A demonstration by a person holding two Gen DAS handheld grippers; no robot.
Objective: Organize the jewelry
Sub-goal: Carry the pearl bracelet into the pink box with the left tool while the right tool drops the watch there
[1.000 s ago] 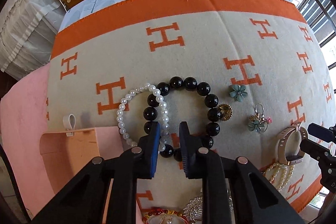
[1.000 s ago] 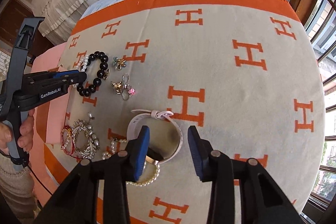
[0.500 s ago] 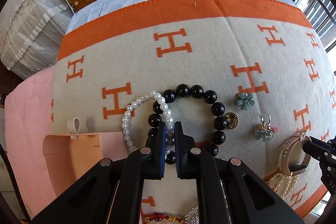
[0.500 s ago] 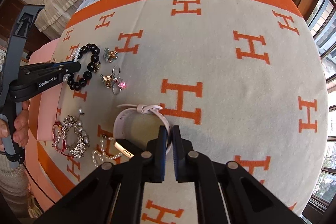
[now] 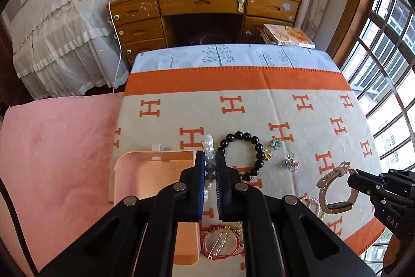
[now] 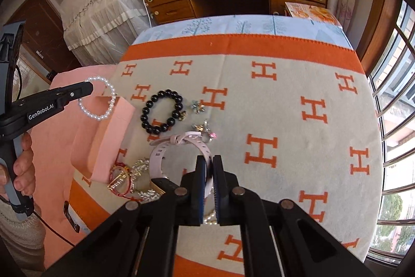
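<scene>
My left gripper (image 5: 209, 160) is shut on a white pearl bracelet (image 5: 209, 147) and holds it in the air beside the open pink jewelry box (image 5: 155, 173); the bracelet hangs from it in the right wrist view (image 6: 99, 101). My right gripper (image 6: 209, 164) is shut on the strap of a pale pink watch (image 6: 176, 147) and holds it lifted; the watch also shows in the left wrist view (image 5: 334, 188). A black bead bracelet (image 5: 243, 155) lies on the blanket.
A flower brooch (image 5: 276, 144), a ring charm (image 5: 290, 162), a red bangle with a pin (image 5: 220, 243), a rhinestone piece (image 6: 140, 173) and a pearl strand (image 5: 311, 204) lie on the orange-and-beige blanket (image 5: 259, 110). A pink cloth (image 5: 57, 147) lies left. A wooden desk (image 5: 202, 9) stands behind.
Both grippers closed, the left on the pearl bracelet and the right on the watch strap. Both then rose, lifting the bracelet off the black beads and the watch off the blanket.
</scene>
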